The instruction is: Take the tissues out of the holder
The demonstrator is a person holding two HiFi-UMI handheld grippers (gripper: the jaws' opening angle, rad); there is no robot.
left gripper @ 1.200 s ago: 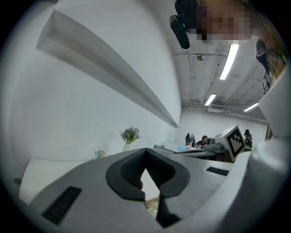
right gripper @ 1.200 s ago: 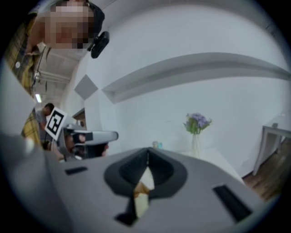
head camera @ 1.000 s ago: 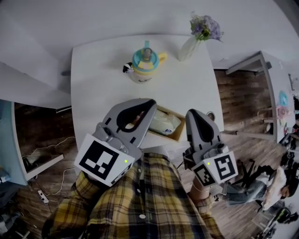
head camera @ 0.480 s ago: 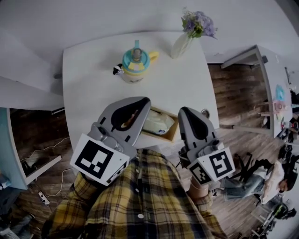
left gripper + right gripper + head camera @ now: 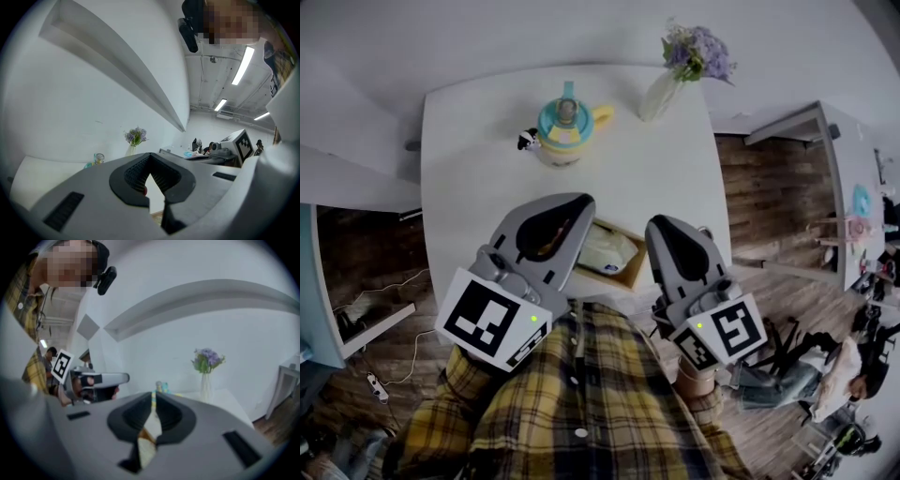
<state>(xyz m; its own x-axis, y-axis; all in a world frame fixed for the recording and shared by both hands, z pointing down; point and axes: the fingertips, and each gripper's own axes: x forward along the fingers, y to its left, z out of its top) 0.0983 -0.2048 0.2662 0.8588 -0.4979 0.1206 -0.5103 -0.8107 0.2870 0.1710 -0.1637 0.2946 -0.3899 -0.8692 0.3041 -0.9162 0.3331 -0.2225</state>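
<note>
A wooden tissue holder (image 5: 636, 273) stands near the front edge of the white table (image 5: 478, 187), with a white tissue pack (image 5: 606, 251) lying in it. My left gripper (image 5: 579, 203) hovers over the holder's left end, its jaws shut with nothing between them. My right gripper (image 5: 660, 228) hangs just right of the holder, also shut and empty. In the left gripper view the left gripper (image 5: 149, 157) has its tips meeting, and the right gripper (image 5: 233, 148) shows beyond. In the right gripper view the right gripper (image 5: 153, 395) is shut too.
At the back of the table stand a teal and yellow lidded cup (image 5: 563, 122), a small black and white figure (image 5: 528, 141) and a vase of purple flowers (image 5: 662, 92). Wooden floor and another table (image 5: 825, 141) lie to the right.
The head view has shifted, so the table and both grippers sit a little further left. Relative to the holder the grippers have hardly moved, and both stay shut.
</note>
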